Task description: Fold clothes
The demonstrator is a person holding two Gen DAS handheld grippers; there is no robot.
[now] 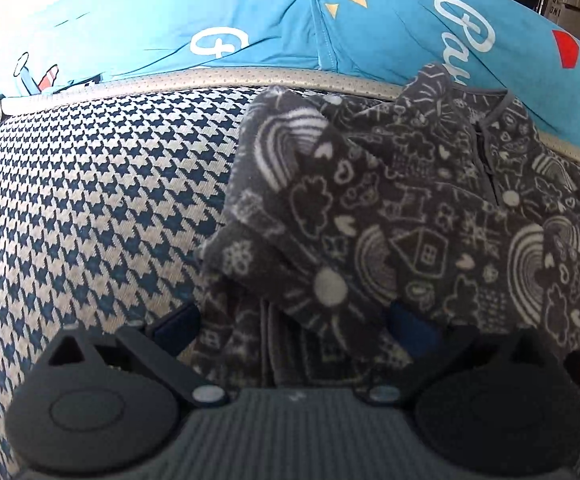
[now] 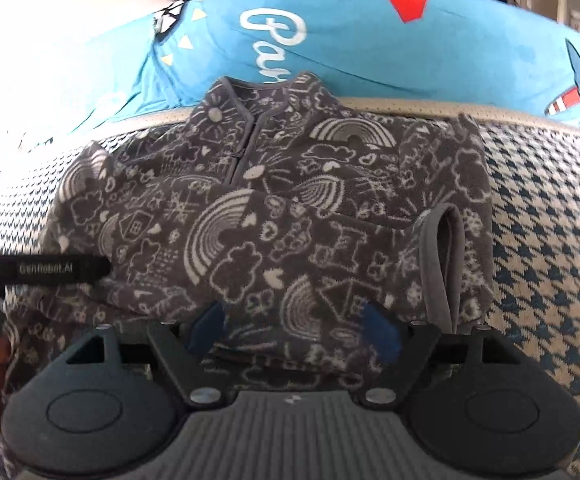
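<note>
Two wrist views, close and steeply downward, from opposite sides over one shared grey doodle-print fleece point(image 1: 409, 220) point(image 2: 274, 216).

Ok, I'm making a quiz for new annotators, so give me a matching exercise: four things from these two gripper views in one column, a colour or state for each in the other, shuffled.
Things:
1. fleece jacket
2. blanket
3. mattress cover
4. right gripper

Colours or states:
A. blue with white lettering
B. dark blue and cream houndstooth
C. fingers apart, over the jacket's near edge
D. grey with white doodles, sleeves folded in

Pairs: 1-D, 2-A, 3-B, 4-C
</note>
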